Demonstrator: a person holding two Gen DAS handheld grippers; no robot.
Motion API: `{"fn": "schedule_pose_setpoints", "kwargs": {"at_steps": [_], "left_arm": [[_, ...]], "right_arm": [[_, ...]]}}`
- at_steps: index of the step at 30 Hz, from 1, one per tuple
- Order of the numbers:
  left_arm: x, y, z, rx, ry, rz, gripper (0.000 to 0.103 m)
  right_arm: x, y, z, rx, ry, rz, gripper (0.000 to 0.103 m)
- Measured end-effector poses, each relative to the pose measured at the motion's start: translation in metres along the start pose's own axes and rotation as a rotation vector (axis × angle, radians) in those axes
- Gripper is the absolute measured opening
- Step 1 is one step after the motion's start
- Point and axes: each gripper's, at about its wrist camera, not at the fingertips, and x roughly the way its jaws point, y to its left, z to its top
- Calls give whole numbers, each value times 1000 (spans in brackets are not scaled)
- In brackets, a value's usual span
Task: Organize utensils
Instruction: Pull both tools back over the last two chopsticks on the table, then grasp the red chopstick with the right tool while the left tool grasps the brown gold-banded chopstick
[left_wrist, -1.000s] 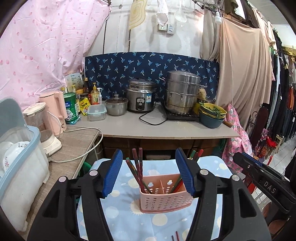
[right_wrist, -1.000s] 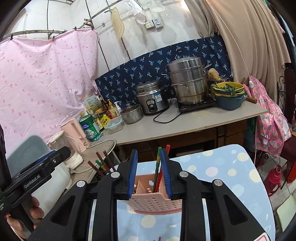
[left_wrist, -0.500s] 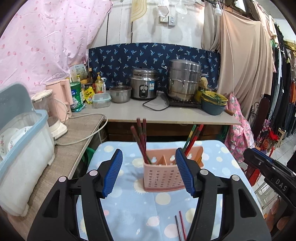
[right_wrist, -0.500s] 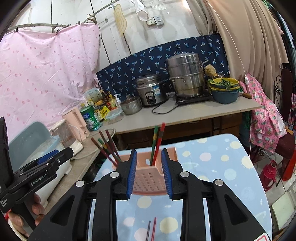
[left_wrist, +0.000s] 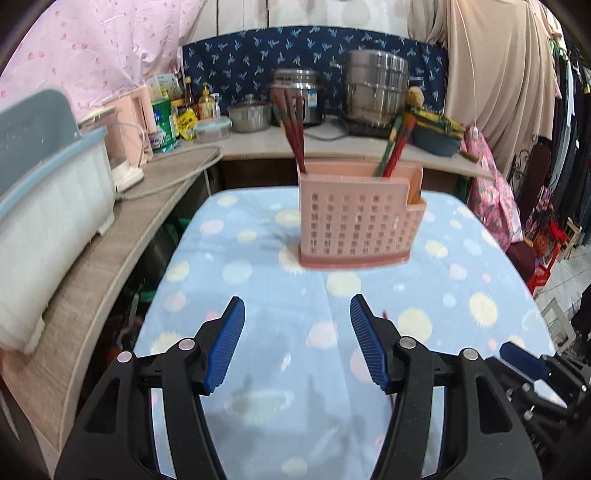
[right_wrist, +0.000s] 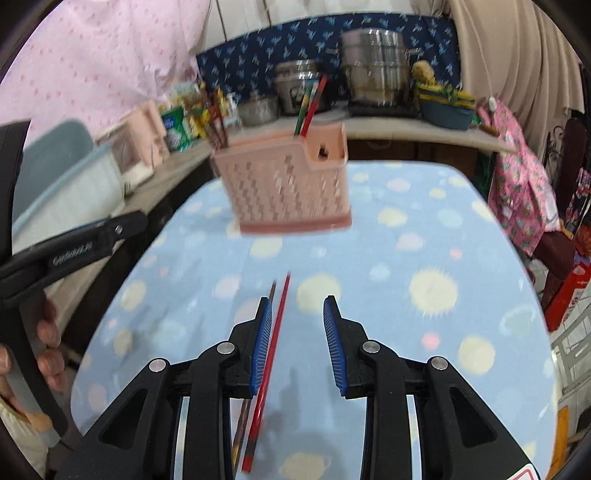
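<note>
A pink perforated utensil holder (left_wrist: 356, 221) (right_wrist: 288, 188) stands on the blue dotted tablecloth (left_wrist: 258, 258). Dark red chopsticks (left_wrist: 293, 125) stick out of its left compartment and a green and red pair (left_wrist: 395, 147) out of its right. My left gripper (left_wrist: 295, 314) hovers open over bare cloth in front of the holder. My right gripper (right_wrist: 296, 306) is open low over the cloth. A red chopstick (right_wrist: 277, 325) and a dark chopstick (right_wrist: 272, 290) lie flat on the cloth beside its left finger, not pressed by the pads.
A pale blue dish rack (left_wrist: 48, 206) sits on the wooden counter to the left. The far counter holds a rice cooker (left_wrist: 295, 92), a steel steamer (left_wrist: 376, 88), stacked bowls (left_wrist: 436, 136) and bottles. A hand (right_wrist: 48, 332) holds the left gripper (right_wrist: 74, 247).
Both grippers have come down toward the cloth and tipped downward. The holder now sits higher in both views. The two loose chopsticks have come up beside the right gripper's left finger.
</note>
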Motion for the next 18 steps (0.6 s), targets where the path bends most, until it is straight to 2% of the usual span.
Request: {"fn": "schedule_pose_setpoints", "kwargs": {"at_steps": [7,11,18], "left_arm": [[9,0,-56,2,90,9,56],[11,3,-77,-12,120,12,56],[9,2,-93,-23,152,4,56]], "right_arm": [[19,19,-59,-50,118,-4,29],[24,23,-76,-50,154,3,29],[27,31,-88,-64,180,8,29]]}}
